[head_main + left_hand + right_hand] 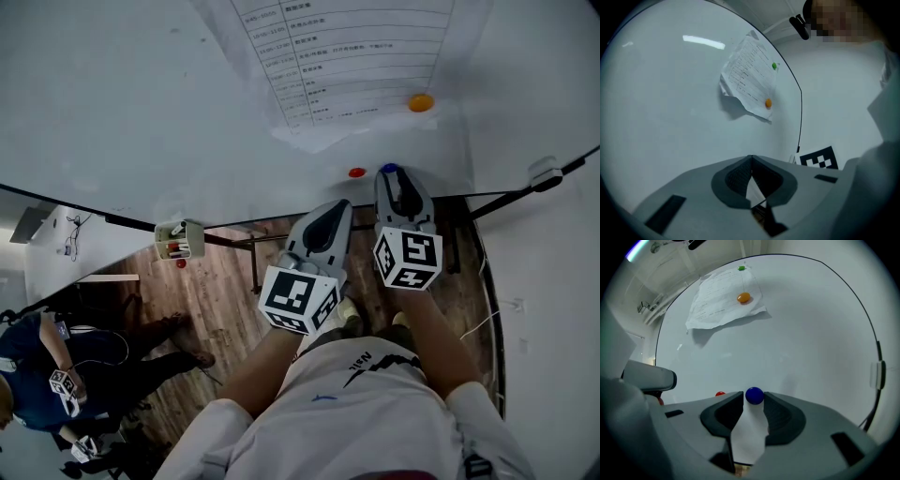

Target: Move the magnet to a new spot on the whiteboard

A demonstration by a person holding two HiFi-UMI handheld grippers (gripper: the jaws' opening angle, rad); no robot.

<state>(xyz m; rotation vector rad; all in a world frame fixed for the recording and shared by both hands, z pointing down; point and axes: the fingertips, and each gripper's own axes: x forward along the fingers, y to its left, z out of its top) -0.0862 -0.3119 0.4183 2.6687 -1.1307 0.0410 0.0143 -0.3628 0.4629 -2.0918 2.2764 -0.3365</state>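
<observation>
A blue magnet (754, 395) sticks to the whiteboard (141, 112) near its lower edge and shows in the head view as a blue magnet (389, 170) too. My right gripper (754, 398) is open, its two tips flanking the magnet on either side without clearly pressing it. The right gripper (391, 180) points at the board in the head view. My left gripper (330, 217) hangs just to its left, below a red magnet (356, 172). The left gripper (751, 160) is shut with nothing held.
A printed sheet (347, 56) hangs on the board under an orange magnet (421, 102) and a green magnet (741, 268). A small holder with markers (178, 239) is fixed at the board's lower edge. A person (37, 375) sits on the wooden floor at lower left.
</observation>
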